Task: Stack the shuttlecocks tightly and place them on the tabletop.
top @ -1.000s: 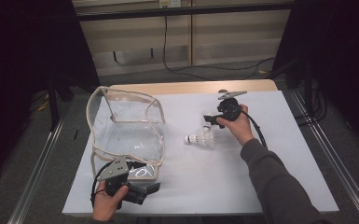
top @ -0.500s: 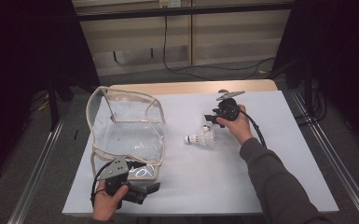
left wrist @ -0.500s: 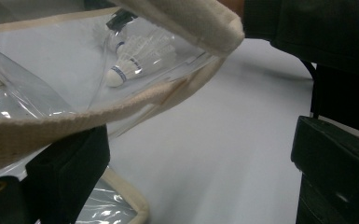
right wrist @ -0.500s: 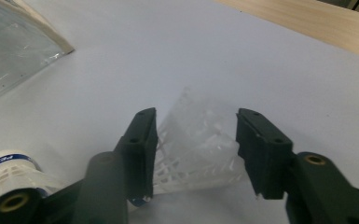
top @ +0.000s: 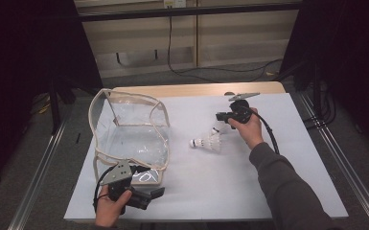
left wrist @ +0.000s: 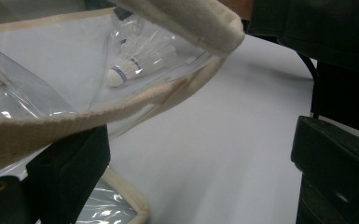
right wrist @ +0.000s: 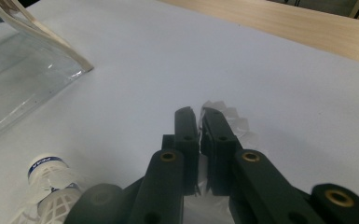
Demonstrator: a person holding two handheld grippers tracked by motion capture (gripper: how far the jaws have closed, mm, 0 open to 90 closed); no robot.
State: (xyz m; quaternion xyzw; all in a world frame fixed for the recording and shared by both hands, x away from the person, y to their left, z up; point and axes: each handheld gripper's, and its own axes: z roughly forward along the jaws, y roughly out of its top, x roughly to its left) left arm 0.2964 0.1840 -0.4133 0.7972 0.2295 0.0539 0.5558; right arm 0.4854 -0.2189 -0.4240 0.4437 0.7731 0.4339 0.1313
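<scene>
One shuttlecock (right wrist: 224, 114) between the right hand-held gripper's (right wrist: 200, 122) jaws

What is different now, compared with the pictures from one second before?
The right gripper has just been closing its jaws, and they now pinch the white feathers of a shuttlecock on the table. The hand itself hardly moved. The second shuttlecock lies where it was. The left gripper stays at the near edge of the clear bag, with the bag's fabric rim across its open jaws.
</scene>
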